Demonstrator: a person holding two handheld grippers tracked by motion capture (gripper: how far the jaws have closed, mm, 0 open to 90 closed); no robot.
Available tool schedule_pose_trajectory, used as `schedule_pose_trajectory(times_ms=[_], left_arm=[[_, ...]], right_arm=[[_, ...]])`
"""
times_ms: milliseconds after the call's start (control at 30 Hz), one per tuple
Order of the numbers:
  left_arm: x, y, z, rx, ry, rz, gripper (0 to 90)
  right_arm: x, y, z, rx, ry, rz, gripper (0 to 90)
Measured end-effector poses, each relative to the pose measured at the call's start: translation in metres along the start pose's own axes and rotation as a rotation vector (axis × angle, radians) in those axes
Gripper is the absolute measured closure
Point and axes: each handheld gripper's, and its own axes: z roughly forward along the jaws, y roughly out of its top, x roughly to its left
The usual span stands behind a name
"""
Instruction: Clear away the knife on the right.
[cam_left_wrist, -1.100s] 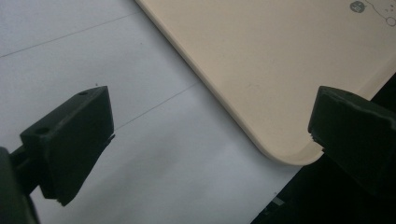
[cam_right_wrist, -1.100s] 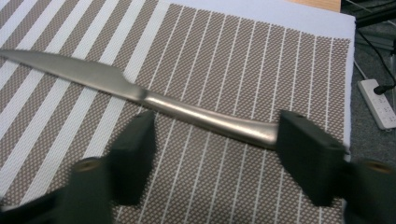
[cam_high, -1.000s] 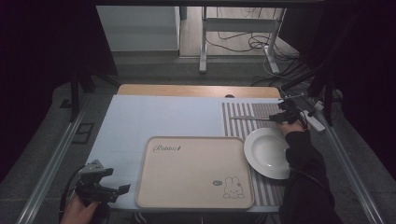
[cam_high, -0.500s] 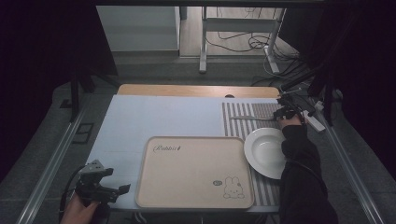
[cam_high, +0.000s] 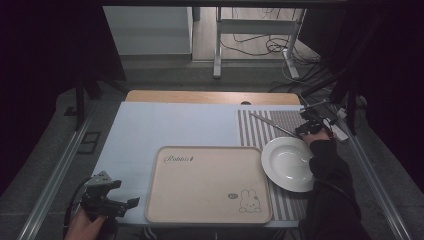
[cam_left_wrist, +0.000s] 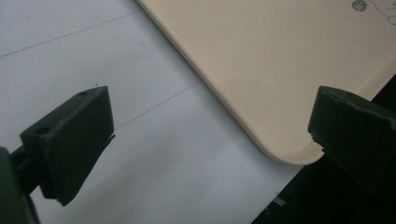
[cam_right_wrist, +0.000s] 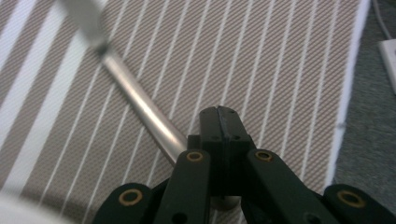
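A long metal utensil (cam_high: 274, 125) lies slanted on the striped placemat (cam_high: 255, 131) at the table's right. My right gripper (cam_high: 306, 128) is at its near end. In the right gripper view the jaws (cam_right_wrist: 219, 122) are shut, and the utensil's handle (cam_right_wrist: 142, 112) runs in under them from the upper left; the contact itself is hidden. A white plate (cam_high: 289, 163) sits just in front of that hand. My left gripper (cam_high: 109, 202) hovers at the table's front left corner, open and holding nothing (cam_left_wrist: 210, 126), beside the corner of the beige tray (cam_left_wrist: 280, 70).
The beige tray (cam_high: 207, 182), printed with a rabbit, lies at the table's front middle. Pale blue table surface (cam_high: 170, 125) spreads behind it. Cables and a power strip (cam_high: 340, 131) lie off the table's right edge. Metal rails run along both sides.
The right hand has shifted slightly at the utensil's handle. The left gripper has kept still.
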Motion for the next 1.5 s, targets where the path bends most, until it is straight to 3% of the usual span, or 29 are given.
schedule_pose_trajectory(times_ms=[333,500,600,700,967,1100,1333,1400,1433,1500], left_arm=[[0.000,0.000,0.000,0.003,0.002,0.000,1.4],[0.000,0.000,0.000,0.003,0.002,0.000,1.4],[0.000,0.000,0.000,0.002,0.002,-0.002,1.4],[0.000,0.000,0.000,0.001,0.002,-0.002,1.4],[0.000,0.000,0.000,0.001,0.002,-0.001,1.4],[0.000,0.000,0.000,0.001,0.002,0.000,1.4],[0.000,0.000,0.000,0.000,0.002,0.000,1.4],[0.000,0.000,0.000,0.000,0.002,0.000,1.4],[0.000,0.000,0.000,0.000,0.002,0.000,1.4],[0.000,0.000,0.000,0.001,0.002,-0.001,1.4]], right_arm=[[0.009,-0.017,-0.010,0.013,0.052,-0.025,90.0],[0.010,-0.014,-0.011,0.018,0.042,-0.032,90.0],[0.006,-0.007,-0.015,-0.017,0.030,0.003,74.7],[0.003,0.002,-0.018,-0.018,0.018,0.028,49.3],[0.009,0.021,-0.013,0.015,0.005,0.004,0.6],[0.014,0.028,-0.007,0.030,0.035,-0.004,0.0],[0.025,0.031,0.012,0.092,0.023,-0.057,1.1],[0.028,0.031,0.016,0.112,0.013,-0.078,6.6],[0.029,0.031,0.019,0.122,0.018,-0.092,16.4],[0.029,0.031,0.020,0.131,0.028,-0.098,20.4]])
